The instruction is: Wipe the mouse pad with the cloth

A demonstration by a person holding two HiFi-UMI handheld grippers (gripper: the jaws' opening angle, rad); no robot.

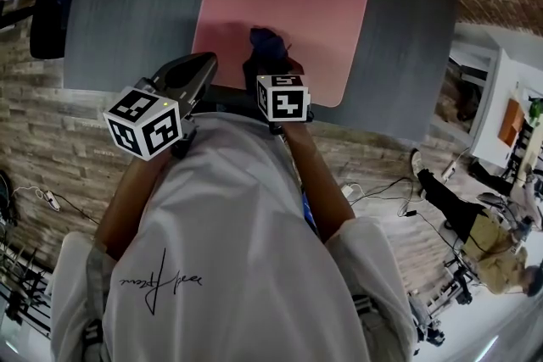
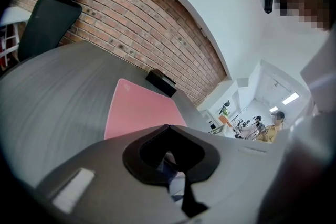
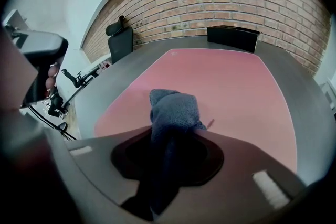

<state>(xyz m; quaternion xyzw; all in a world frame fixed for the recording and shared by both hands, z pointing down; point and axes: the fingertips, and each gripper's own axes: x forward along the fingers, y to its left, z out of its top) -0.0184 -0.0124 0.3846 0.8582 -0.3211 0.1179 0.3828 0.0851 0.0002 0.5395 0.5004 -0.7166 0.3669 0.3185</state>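
Note:
A pink mouse pad lies on the grey table; it also shows in the left gripper view and the right gripper view. My right gripper is shut on a dark blue cloth, which bunches up over the pad's near edge. In the right gripper view the cloth sticks out beyond the jaws onto the pad. My left gripper hovers at the table's front edge, left of the pad, with its jaws met and nothing in them.
A black box sits at the pad's far end against the brick wall. A black office chair stands at the table's left side. To the right are a white cabinet and a seated person.

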